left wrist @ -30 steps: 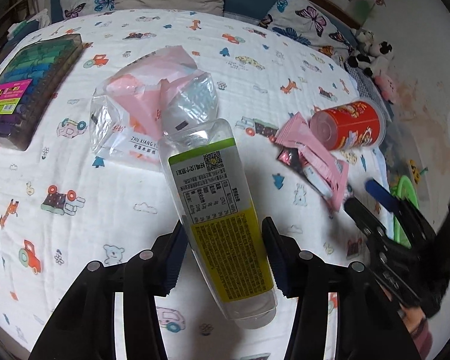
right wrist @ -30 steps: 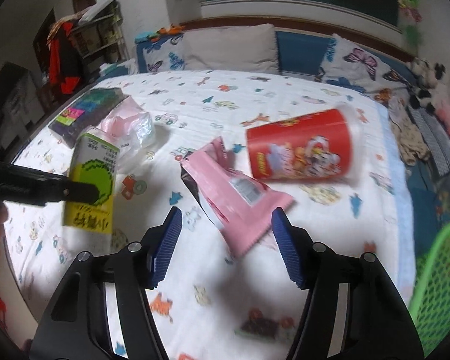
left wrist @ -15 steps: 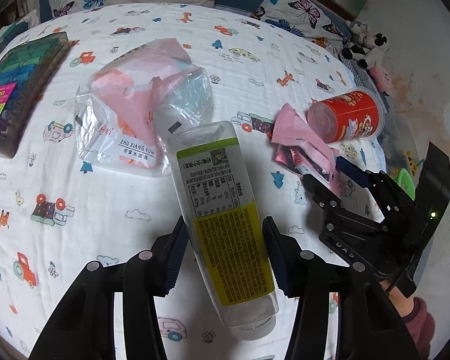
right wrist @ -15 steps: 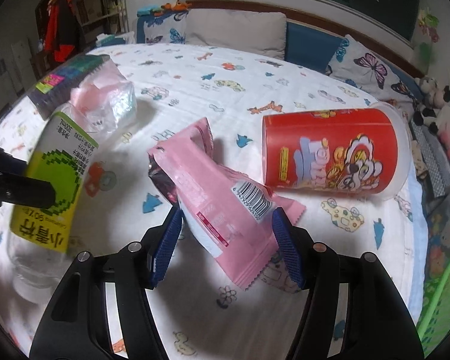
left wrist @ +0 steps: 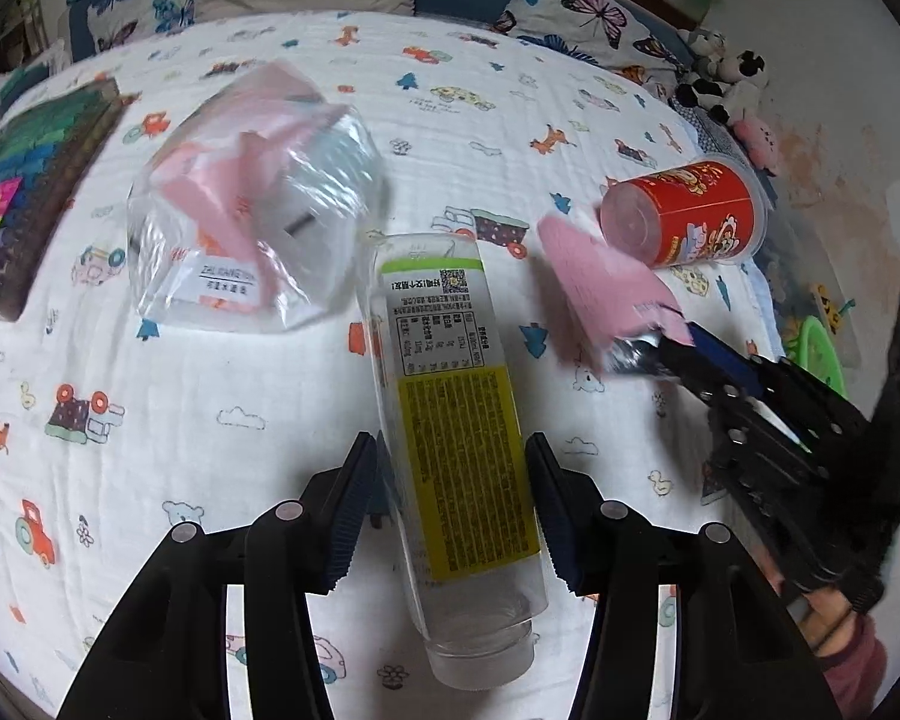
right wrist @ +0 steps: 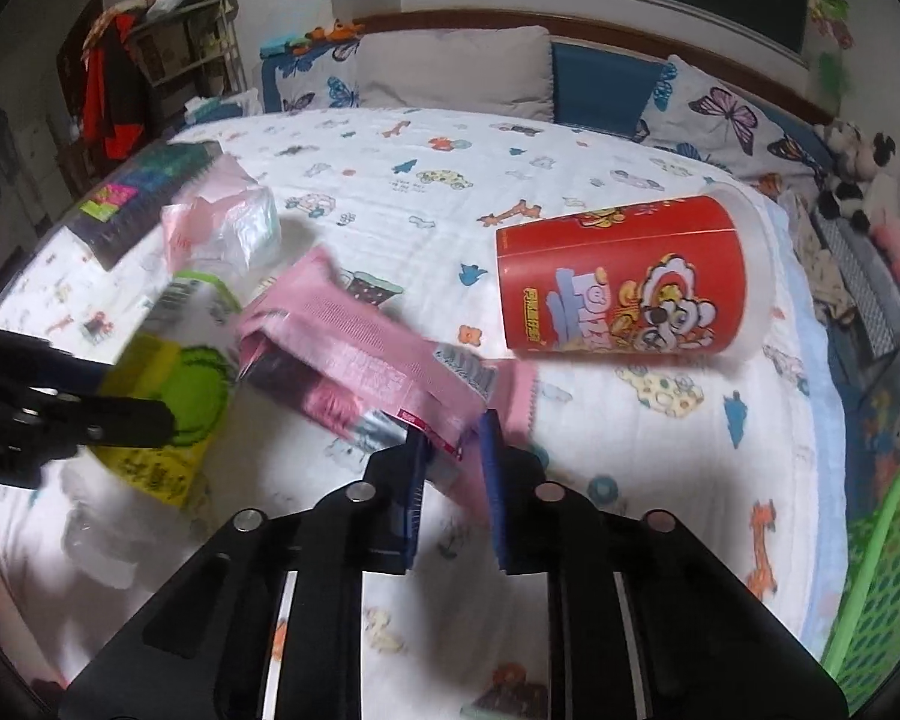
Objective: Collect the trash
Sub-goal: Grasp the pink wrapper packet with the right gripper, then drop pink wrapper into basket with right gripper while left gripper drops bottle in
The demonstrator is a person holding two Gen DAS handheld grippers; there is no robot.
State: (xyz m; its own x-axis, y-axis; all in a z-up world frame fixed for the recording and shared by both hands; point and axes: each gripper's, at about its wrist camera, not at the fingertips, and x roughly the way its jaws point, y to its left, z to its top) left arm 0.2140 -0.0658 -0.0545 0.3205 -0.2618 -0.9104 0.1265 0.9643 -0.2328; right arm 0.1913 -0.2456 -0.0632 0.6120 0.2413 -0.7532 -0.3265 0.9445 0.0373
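Left gripper (left wrist: pixel 450 498) points steeply down, clamped on the clear bottle (left wrist: pixel 450 414). Right gripper (right wrist: pixel 453 468) slants down at its right; jaws just closing, pinching the pink wrapper (right wrist: pixel 366 354) by its near end.

A clear plastic bottle (left wrist: pixel 450 420) with a green and yellow label lies lengthwise at the centre of the left wrist frame, base toward the bottom edge. Upper left of it sits a crumpled clear bag (left wrist: pixel 252 210) with pink inside; to its right a pink wrapper (left wrist: pixel 606 294) is lifted at one end. A red printed cup (right wrist: pixel 624 276) lies on its side in the right wrist frame's upper right.
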